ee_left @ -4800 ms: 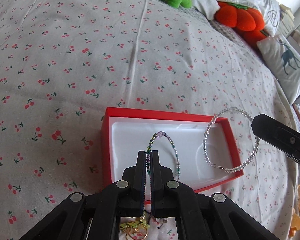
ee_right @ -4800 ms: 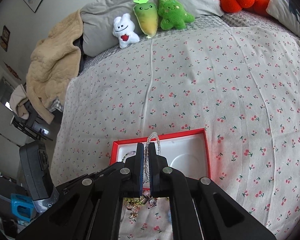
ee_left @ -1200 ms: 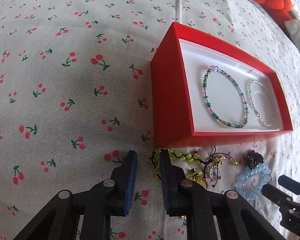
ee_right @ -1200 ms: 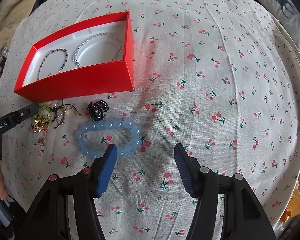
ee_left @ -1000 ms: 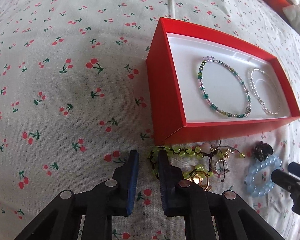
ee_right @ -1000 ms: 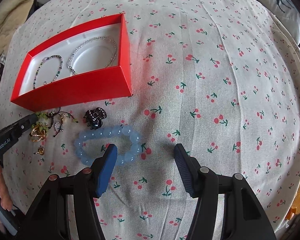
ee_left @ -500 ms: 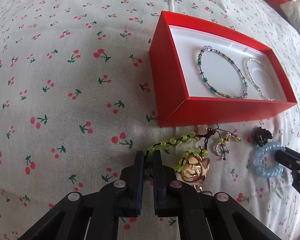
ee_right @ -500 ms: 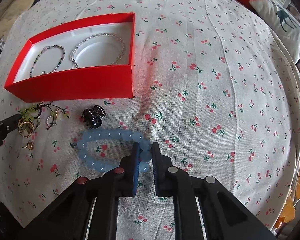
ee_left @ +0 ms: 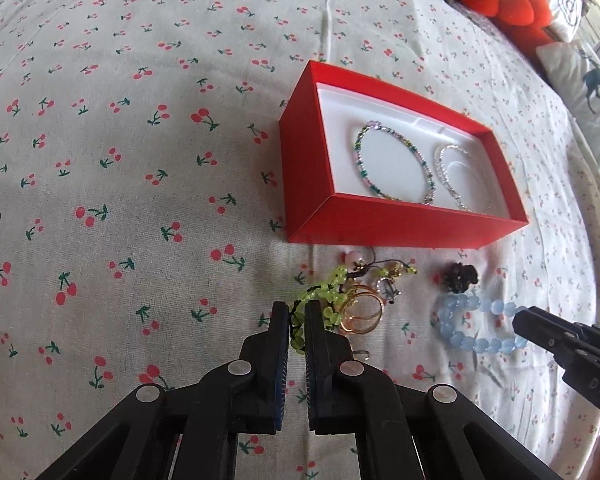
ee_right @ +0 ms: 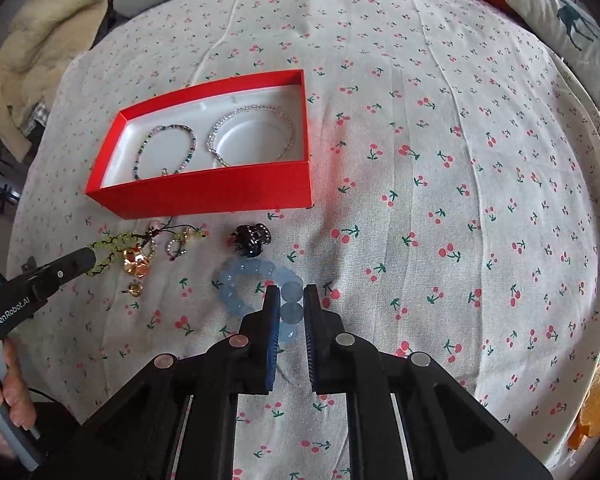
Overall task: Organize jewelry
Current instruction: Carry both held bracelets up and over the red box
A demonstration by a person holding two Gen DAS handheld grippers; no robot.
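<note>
On the cherry-print bedspread (ee_right: 420, 208), just in front of the red jewelry box (ee_right: 204, 194), the left gripper (ee_left: 297, 316) is clenched on the green beaded bracelet (ee_left: 328, 286); the right gripper (ee_right: 287, 300) pinches the pale blue bead bracelet (ee_right: 256, 280); both should probably lift slowly and straight, so the tangled gold rings (ee_left: 360, 312) drop free; then lower each beside the two bracelets already in the box.

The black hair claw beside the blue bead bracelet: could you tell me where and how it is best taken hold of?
Probably across the black hair claw's narrow body, from straight above. It lies apart on the bedspread between the red box and blue bead bracelet, so descending fingers should clear both.
</note>
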